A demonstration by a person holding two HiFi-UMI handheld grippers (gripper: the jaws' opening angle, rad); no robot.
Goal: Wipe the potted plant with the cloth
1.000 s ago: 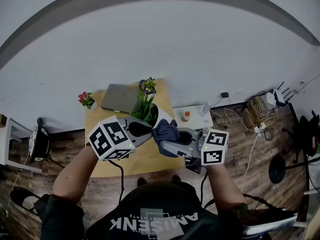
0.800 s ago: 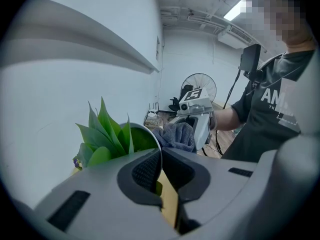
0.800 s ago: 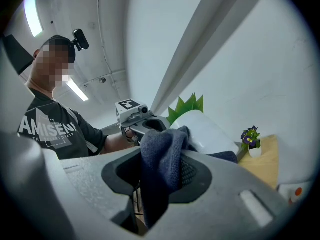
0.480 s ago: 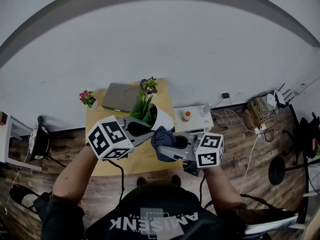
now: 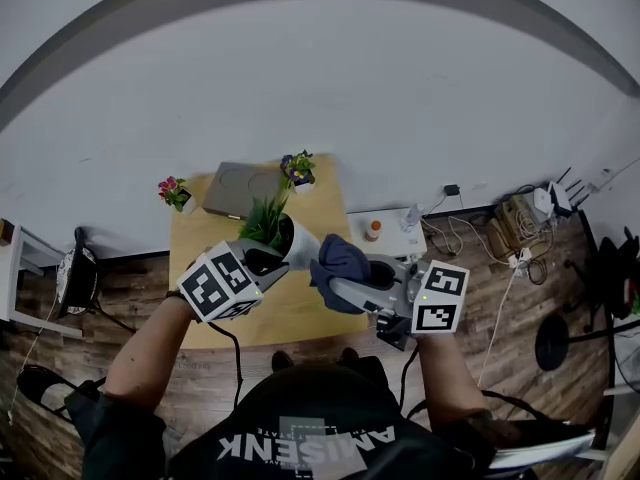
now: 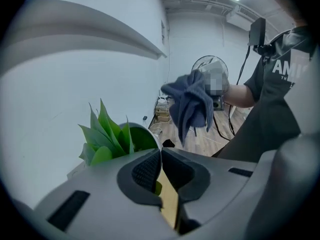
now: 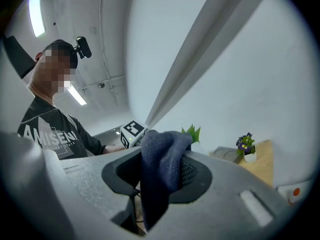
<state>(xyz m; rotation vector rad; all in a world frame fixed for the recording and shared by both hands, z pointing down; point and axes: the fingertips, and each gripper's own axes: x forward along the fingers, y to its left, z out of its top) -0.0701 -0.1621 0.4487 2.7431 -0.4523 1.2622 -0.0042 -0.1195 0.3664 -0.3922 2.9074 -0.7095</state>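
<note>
- The left gripper (image 6: 160, 159) has its fingers closed almost together on the rim of the potted plant (image 5: 290, 240). Only the thin pot wall lies between the pads, so this gripper carries the plant.
- The right gripper (image 7: 160, 171) has its fingers clamped on the dark blue cloth (image 5: 341, 259). The cloth bunches over the fingertips and hangs loose below them.
- The relation that matters: the cloth lies just to the right of the pot. The left gripper view shows a sliver of gap between the hanging cloth and the rim. From the head view I cannot tell whether they touch.
- The plant's long axis is tilted. The pot mouth and the green leaves (image 6: 106, 134) lean toward the far left, away from the cloth, so the white pot wall is the face nearest to it.
- The right gripper is the wiping hand and already the closer one. Reaching the leaves would likely mean carrying the cloth left and farther, over the rim.
- Both forearms are bent and come together in front of the chest. The grippers face each other above the near half of the wooden tabletop (image 5: 292, 320), the left from the near left and the right from the near right.
- Well apart at the far edge stand a purple-flowered plant (image 5: 297, 170), a pink-flowered plant (image 5: 172, 196) and a grey board (image 5: 238, 190).
</note>
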